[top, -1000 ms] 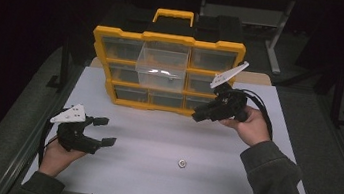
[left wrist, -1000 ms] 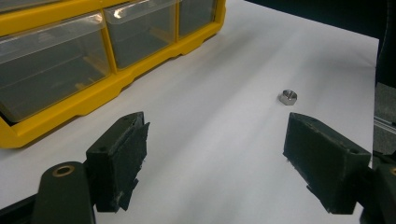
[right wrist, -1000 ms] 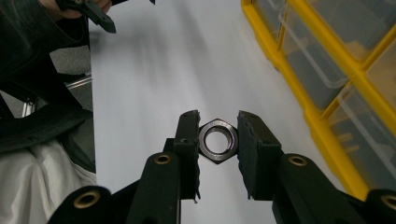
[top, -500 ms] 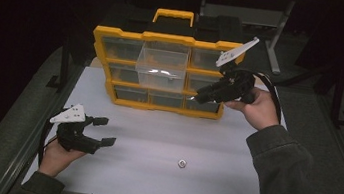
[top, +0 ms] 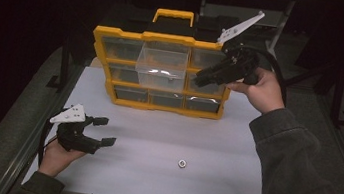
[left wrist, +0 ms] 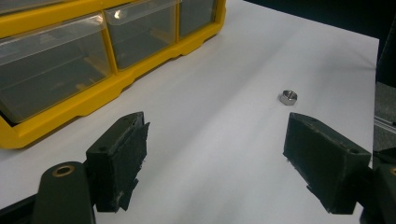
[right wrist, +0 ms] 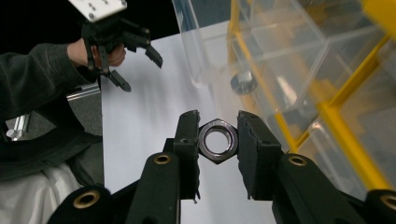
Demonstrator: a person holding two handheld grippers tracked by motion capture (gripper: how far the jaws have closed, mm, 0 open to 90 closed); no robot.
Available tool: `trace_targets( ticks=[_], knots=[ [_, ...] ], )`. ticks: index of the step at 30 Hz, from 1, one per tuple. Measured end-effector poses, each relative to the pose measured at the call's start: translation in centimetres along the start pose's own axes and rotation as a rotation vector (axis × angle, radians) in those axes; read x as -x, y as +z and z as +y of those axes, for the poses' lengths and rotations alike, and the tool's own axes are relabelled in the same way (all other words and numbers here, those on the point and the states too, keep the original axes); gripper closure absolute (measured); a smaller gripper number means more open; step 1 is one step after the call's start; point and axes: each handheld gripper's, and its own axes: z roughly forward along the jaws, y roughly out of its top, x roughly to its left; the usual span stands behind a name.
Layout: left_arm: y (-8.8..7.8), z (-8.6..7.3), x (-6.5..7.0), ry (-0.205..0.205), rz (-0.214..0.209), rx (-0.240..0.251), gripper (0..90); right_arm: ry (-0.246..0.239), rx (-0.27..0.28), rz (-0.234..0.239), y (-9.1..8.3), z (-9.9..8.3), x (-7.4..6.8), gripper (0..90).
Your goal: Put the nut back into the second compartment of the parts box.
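- Nut (right wrist: 218,140) clamped flat-to-flat between the narrow-set fingers (right wrist: 187,140) of the right gripper (top: 203,77): this looks like the carrying step of sorting loose hardware into the yellow organizer (top: 162,39).
- The right gripper is held up in front of the organizer's right column, beside the clear drawer (top: 161,65) that stands pulled out of the organizer's middle column.
- In the right gripper view, that drawer's open top lies just beyond the held nut, and what seems to be one nut already sits on the drawer's floor.
- My reading of the next move: bring the nut over the drawer's open top, clear of its front wall, then spread the fingers so it drops inside. The gripper is level with the drawer, not over it, so some sideways travel toward the organizer's middle is needed first.
- A second nut (top: 182,163) lies on the white counter (top: 229,185) well in front of the organizer, so at least one more fetch remains.
- The left gripper (top: 102,130) hovers low over the counter in front of the organizer's left end, its fingers (left wrist: 119,161) spread wide with nothing between them; the second nut sits beyond them in the left gripper view.
- No brand, label or writing can be read on the organizer, its drawers or the grippers.
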Motion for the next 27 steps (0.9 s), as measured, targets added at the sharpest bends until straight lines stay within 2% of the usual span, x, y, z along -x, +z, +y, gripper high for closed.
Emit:
trace_targets(
  ticks=[2, 10, 11, 13, 17, 22, 27],
  knots=[
    [-0.1, 0.1, 0.0, 0.007, 0.002, -0.015, 21.2, -0.007, 0.007, -0.005, -0.4, 0.7, 0.0, 68.9],
    [-0.1, 0.0, 0.1, -0.004, 0.0, -0.012, 21.2, -0.013, 0.007, -0.024, -1.6, 3.3, -0.1, 68.9],
    [0.0, 0.0, 0.1, -0.006, -0.001, 0.0, 21.1, -0.012, 0.008, -0.024, -1.8, 3.6, -0.1, 68.9],
    [-0.1, 0.1, 0.1, -0.003, 0.0, -0.013, 21.2, -0.008, 0.012, -0.021, -1.9, 4.2, -0.1, 68.9],
    [-0.1, 0.1, 0.0, -0.001, -0.002, -0.015, 21.0, -0.029, 0.01, -0.038, -2.1, 5.6, 0.0, 68.9],
    [-0.2, 0.1, 0.1, 0.0, 0.002, -0.009, 21.1, -0.032, 0.008, -0.037, -1.7, 7.5, 0.0, 68.9],
    [-0.2, 0.1, 0.1, -0.004, 0.0, -0.007, 21.1, -0.056, -0.01, -0.043, -0.6, 9.2, -0.1, 68.9]
  ],
)
